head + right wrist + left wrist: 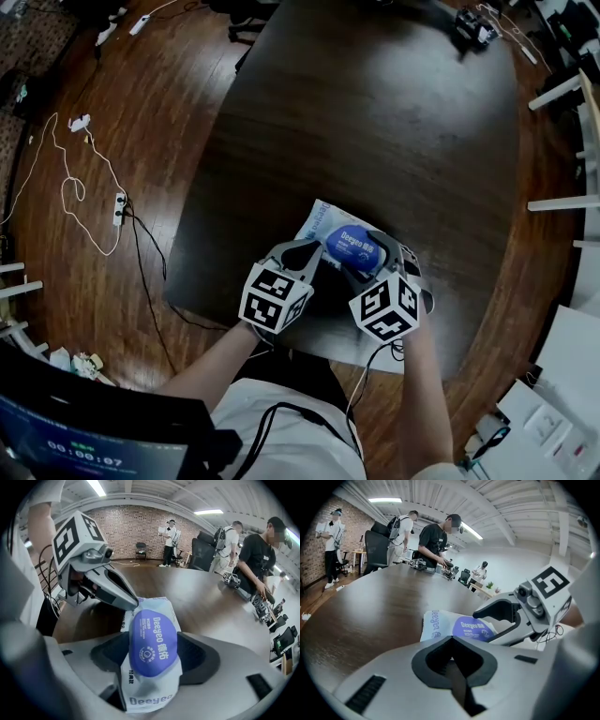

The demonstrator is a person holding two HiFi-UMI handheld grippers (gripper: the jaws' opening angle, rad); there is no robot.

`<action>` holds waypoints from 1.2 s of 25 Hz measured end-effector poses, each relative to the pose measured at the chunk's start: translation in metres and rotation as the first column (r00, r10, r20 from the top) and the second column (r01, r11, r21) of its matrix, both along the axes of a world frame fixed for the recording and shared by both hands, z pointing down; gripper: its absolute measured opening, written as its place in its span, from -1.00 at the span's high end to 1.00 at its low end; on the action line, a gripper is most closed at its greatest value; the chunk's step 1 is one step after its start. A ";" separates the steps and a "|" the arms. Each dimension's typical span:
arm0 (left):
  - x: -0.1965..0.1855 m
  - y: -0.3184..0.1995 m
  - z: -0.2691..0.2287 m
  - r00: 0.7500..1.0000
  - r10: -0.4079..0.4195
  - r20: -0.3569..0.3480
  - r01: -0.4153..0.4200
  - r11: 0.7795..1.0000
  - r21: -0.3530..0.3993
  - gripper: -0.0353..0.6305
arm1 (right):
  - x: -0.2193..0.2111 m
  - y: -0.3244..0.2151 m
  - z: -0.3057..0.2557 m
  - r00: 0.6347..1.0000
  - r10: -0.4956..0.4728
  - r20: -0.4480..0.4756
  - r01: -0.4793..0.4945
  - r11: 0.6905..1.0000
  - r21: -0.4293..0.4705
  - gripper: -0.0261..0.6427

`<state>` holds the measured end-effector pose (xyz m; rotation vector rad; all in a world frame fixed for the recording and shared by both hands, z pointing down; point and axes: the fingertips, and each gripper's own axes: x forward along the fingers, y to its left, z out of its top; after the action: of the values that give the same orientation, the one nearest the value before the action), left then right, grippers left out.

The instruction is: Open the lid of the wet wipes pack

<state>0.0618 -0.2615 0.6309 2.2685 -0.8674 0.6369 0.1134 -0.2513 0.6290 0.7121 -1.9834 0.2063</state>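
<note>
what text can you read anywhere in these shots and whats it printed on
"Deeyeo 德佑": on the blue lid of the wet wipes pack.
"Deeyeo": on the pack's white wrapper below the lid, and again along one side edge.
"00:00:07", somewhat blurred: on the screen at the lower left of the head view.
The small print under the lid's logo is too small to read.
</note>
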 end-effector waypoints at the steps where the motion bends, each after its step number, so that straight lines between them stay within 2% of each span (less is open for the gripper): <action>1: 0.001 0.001 0.000 1.000 0.004 0.003 -0.004 1.000 -0.001 0.90 | 0.001 0.001 0.000 1.000 0.002 -0.004 -0.002 1.000 -0.001 0.01; 8: 0.008 0.006 0.000 1.000 0.027 0.012 -0.027 1.000 -0.002 0.90 | 0.006 0.000 0.007 0.999 0.015 -0.046 -0.017 0.999 -0.049 -0.08; 16: 0.012 0.010 -0.005 1.000 0.026 -0.016 -0.026 1.000 -0.002 0.90 | 0.009 0.001 0.014 0.998 -0.035 -0.050 0.023 0.976 -0.218 -0.13; 22: 0.017 0.017 -0.006 0.999 0.046 -0.017 -0.046 0.999 -0.007 0.90 | 0.013 0.008 0.015 0.998 -0.058 -0.011 0.052 0.953 -0.299 -0.14; 25: 0.021 0.022 -0.006 0.996 0.089 0.008 -0.089 0.996 -0.013 0.90 | 0.013 0.009 0.013 0.996 -0.084 0.000 0.080 0.951 -0.300 -0.14; 30: 0.024 0.025 0.001 0.987 0.148 0.065 -0.148 0.989 -0.002 0.90 | 0.014 0.008 0.011 0.995 -0.049 0.082 0.073 0.944 -0.323 -0.13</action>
<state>0.0858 -0.2363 0.6320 2.3421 -0.7344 0.7800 0.1276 -0.2435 0.6401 0.4335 -1.9729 0.5168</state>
